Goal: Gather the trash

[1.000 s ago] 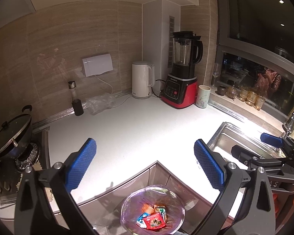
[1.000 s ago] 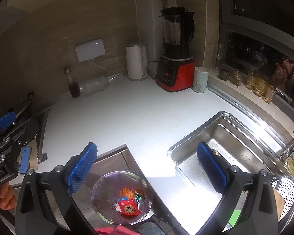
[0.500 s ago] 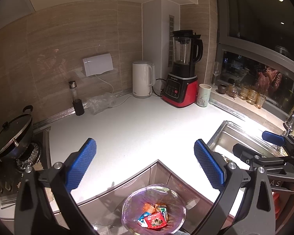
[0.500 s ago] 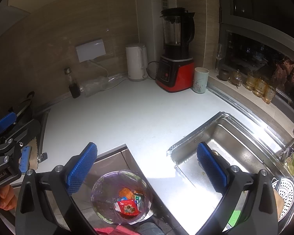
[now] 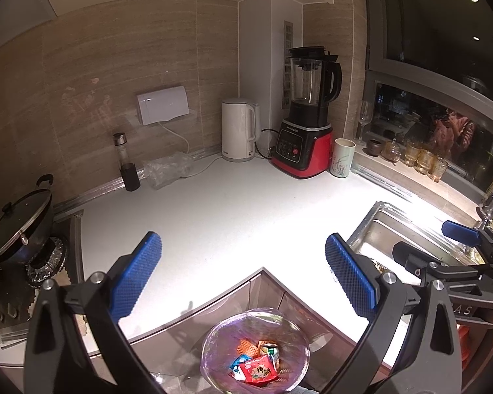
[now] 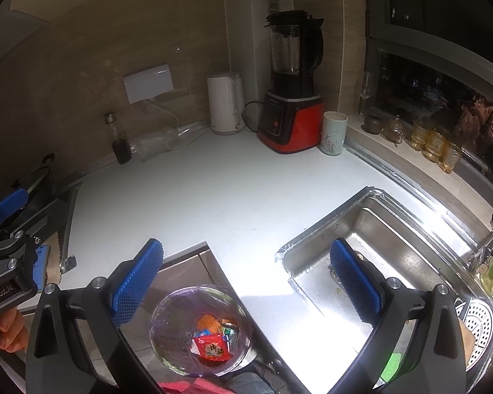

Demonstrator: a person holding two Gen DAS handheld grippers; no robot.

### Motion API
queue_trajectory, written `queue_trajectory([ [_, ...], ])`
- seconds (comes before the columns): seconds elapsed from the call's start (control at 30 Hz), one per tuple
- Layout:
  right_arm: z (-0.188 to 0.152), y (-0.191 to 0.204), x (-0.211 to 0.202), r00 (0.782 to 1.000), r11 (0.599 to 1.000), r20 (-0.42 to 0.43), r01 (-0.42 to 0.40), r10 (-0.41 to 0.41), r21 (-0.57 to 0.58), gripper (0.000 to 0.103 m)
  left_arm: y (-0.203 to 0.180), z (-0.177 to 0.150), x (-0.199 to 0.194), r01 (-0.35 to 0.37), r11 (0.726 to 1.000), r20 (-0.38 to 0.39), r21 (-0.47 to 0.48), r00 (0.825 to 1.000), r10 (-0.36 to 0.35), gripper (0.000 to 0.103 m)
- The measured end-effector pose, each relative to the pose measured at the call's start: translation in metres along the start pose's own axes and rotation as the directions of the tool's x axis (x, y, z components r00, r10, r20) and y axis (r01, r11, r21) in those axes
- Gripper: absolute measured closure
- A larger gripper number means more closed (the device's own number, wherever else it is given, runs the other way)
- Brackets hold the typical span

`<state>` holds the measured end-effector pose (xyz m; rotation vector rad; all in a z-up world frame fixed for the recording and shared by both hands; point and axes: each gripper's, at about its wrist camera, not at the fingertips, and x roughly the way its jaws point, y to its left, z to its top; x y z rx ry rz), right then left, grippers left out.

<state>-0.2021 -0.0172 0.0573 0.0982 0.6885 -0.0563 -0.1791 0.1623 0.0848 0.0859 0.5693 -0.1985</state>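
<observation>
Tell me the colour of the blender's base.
Red, with a black control panel, on the blender; clearest in the right wrist view.

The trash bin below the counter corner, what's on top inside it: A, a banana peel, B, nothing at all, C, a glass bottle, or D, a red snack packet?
D: the trash bin holds a red snack packet lying on top, with other wrappers and a can beside it.

Beige tiled wall (image 5: 92,65) behind white corner countertop (image 5: 233,210), dark window (image 5: 420,121).
</observation>
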Motion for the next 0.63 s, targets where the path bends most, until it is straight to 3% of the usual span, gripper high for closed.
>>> queue_trajectory([
  [0.27, 0.005, -0.003, 0.005, 1.000, 1.000, -0.003, -0.008, 0.008, 0.003, 0.002, -0.004, 0.002, 0.001, -0.012, 1.000, 0.023, 0.008, 1.000, 0.011, 0.008],
  [0.63, 0.008, -0.006, 0.012, 1.000, 1.000, -0.012, -0.007, 0.007, 0.002, 0.002, -0.006, 0.004, 0.011, 0.001, 1.000, -0.009, -0.001, 1.000, -0.001, 0.008],
])
